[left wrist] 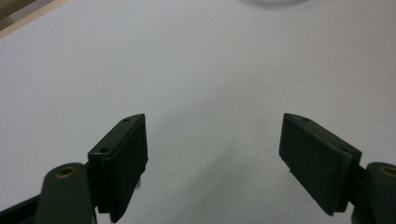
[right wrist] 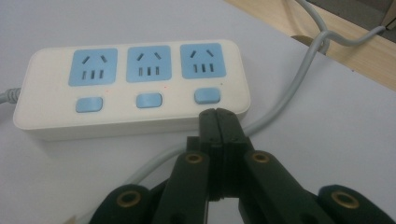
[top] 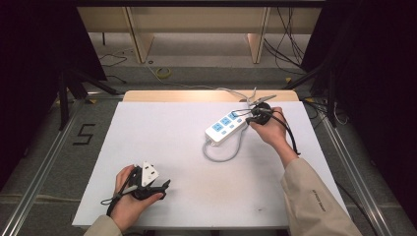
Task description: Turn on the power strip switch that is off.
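The power strip (right wrist: 130, 88) has a smooth, faintly glossy cream plastic shell with matt light-blue plastic socket faces and switch buttons, and its grey cable (right wrist: 289, 88), leaving toward two o'clock in the right gripper view, looks like smooth rubbery plastic. The right gripper (right wrist: 218, 116) is matt black plastic with small brass-coloured metal rivets, as is the left gripper (left wrist: 215, 158), whose pads look flat and dull. The table top (top: 172, 147) is a matt white, paper-smooth sheet, with pale bare wood along its twelve o'clock edge.
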`<action>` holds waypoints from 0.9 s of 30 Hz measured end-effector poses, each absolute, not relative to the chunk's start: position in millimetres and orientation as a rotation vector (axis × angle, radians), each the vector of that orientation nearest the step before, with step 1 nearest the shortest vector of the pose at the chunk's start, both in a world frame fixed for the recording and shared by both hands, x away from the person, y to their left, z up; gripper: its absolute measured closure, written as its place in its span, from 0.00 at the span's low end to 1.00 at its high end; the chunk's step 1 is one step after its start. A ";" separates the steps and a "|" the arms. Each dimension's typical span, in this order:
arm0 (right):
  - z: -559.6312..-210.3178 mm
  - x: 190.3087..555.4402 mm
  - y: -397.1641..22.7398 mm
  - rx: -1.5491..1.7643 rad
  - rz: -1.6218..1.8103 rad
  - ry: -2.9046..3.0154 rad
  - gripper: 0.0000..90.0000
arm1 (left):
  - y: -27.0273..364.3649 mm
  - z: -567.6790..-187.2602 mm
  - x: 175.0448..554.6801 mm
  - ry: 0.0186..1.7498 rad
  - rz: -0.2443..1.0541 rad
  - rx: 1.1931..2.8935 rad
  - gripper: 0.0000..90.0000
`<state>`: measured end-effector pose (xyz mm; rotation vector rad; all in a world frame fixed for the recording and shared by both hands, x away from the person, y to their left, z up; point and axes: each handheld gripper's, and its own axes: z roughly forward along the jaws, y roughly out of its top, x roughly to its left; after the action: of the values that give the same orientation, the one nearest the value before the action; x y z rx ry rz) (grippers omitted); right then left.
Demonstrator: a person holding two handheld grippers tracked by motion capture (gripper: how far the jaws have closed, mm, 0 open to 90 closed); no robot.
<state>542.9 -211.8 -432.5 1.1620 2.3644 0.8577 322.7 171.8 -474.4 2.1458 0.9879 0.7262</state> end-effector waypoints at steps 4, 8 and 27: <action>-432.6 546.9 -208.4 1.162 0.855 2.365 1.00 | 171.9 -474.5 322.6 0.987 0.726 2.146 0.26; -432.9 549.4 -205.0 1.158 0.858 2.368 1.00 | 171.9 -474.5 322.3 0.990 0.726 2.142 0.26; -431.8 558.5 -199.4 1.164 0.845 2.376 1.00 | 172.0 -474.6 322.0 0.989 0.727 2.141 0.26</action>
<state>558.5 -199.4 -431.8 1.1636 2.3756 0.8454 322.0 172.0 -474.6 2.1410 0.9889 0.7269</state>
